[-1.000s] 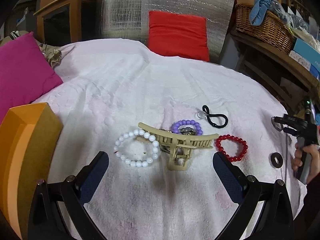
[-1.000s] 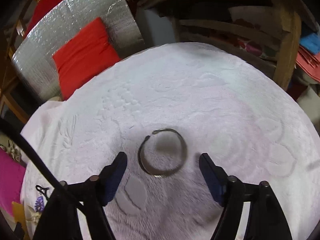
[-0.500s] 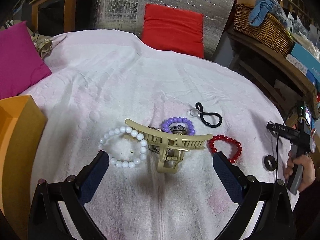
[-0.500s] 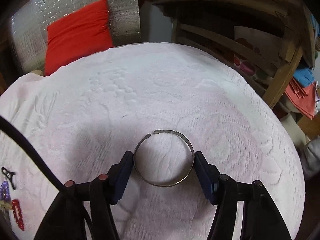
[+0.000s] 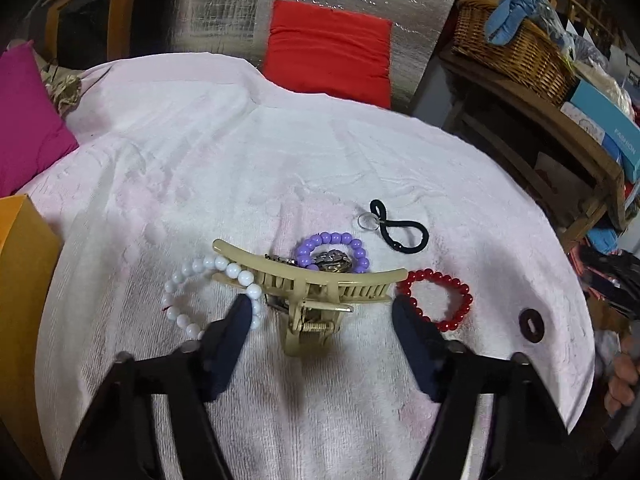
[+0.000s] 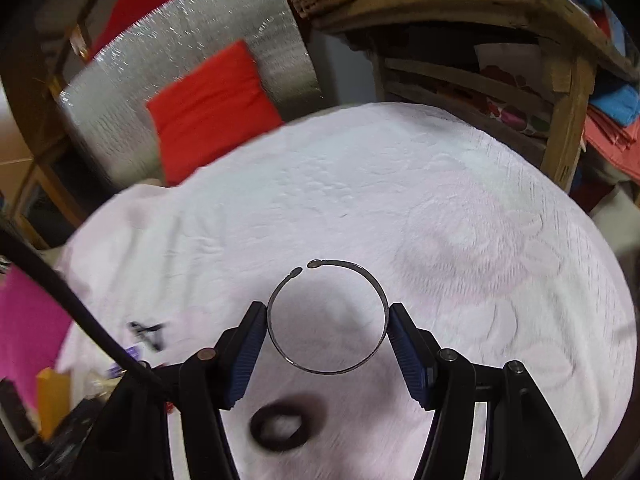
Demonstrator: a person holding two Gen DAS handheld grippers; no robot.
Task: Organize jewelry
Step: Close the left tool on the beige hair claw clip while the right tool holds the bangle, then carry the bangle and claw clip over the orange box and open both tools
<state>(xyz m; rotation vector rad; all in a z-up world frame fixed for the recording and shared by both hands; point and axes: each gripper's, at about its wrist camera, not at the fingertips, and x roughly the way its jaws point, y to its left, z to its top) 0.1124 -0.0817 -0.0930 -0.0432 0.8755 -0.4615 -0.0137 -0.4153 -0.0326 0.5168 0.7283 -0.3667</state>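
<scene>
**Bangle gripped, clip being closed on, most pieces still loose**

The right gripper (image 6: 327, 330) pinches the open metal bangle (image 6: 327, 318) by its sides, its gap pointing away. The left gripper (image 5: 320, 320) is closing around the beige hair claw (image 5: 310, 296), pads not yet touching; its long axis runs crosswise near the cloth's (image 5: 320, 152) middle. Nothing looks sorted yet: white bracelet (image 5: 208, 296), purple bracelet (image 5: 332, 250), red bracelet (image 5: 438, 300), black hair tie (image 5: 400, 234)

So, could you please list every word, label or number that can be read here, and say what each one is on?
"FASHION": on the side of the blue box on the wooden shelf, left wrist view.
Dark label at the right edge above that box: too small to read.
Right wrist view: no legible text.
</scene>
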